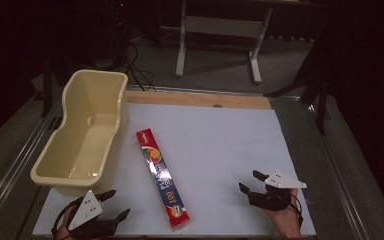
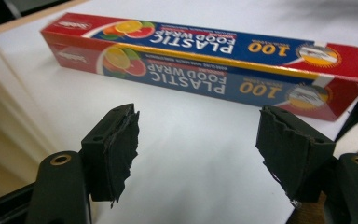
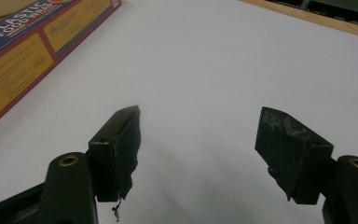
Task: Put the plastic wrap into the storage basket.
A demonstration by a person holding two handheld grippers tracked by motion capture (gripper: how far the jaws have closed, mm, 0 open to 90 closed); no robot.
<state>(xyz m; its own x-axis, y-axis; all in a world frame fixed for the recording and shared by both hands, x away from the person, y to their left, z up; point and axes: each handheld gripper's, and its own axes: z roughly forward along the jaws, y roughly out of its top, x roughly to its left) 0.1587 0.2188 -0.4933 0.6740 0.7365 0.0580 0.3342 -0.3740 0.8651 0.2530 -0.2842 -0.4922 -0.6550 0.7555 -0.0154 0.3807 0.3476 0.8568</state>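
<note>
The plastic food wrap box [image 1: 162, 178] lies flat on the white table [image 1: 220, 145], untouched, just right of the cream tub [image 1: 82, 135]. The left gripper [image 1: 116, 204] and right gripper [image 1: 250, 182] flank it, jaws spread wide and empty. Nothing looks begun: grasping and moving the box remain, probably into the tub.

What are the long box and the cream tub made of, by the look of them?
Food wrap box: printed cardboard, slightly glossy, judging by sharp folded edges and full-colour print. Cream tub: looks like moulded plastic, smooth with a soft sheen, rounded corners and a rolled rim, all one colour.
</note>
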